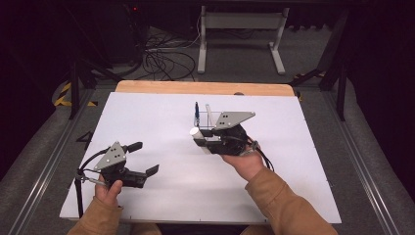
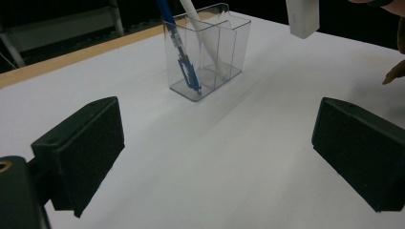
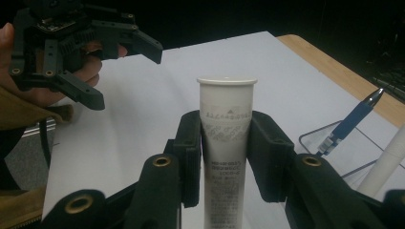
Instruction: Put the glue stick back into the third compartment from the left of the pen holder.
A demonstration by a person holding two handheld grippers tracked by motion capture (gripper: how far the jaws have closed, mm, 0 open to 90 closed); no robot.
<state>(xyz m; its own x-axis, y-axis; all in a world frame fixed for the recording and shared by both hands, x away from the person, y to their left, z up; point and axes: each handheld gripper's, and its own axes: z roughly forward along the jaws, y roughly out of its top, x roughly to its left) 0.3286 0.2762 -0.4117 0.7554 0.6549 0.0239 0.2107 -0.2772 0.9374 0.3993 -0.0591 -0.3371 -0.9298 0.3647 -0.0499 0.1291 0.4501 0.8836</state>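
Clamped in our right gripper (image 3: 224, 157) is a white tube (image 3: 224, 143), its jaws pressed against the tube's sides with the capped end sticking out past the pads; in the high view that same right gripper (image 1: 199, 137) carries the tube level above the table (image 1: 147, 117), just beside the clear holder (image 1: 205, 121). Our left gripper (image 1: 147, 157) waits near the front left edge, well apart from the holder, jaws standing wide with nothing between them. From the left gripper view we see that the holder (image 2: 207, 52) has two compartments: the nearer one has a blue pen (image 2: 179, 47) leaning in it, and a white pen (image 2: 203, 33) leans behind it, though we cannot tell for certain which compartment that one stands in. We judge the step in hand to be carrying the tube to the holder. Next we would need to tip the tube upright, line it over a free opening, clear the two leaning pens, and lower before letting go.
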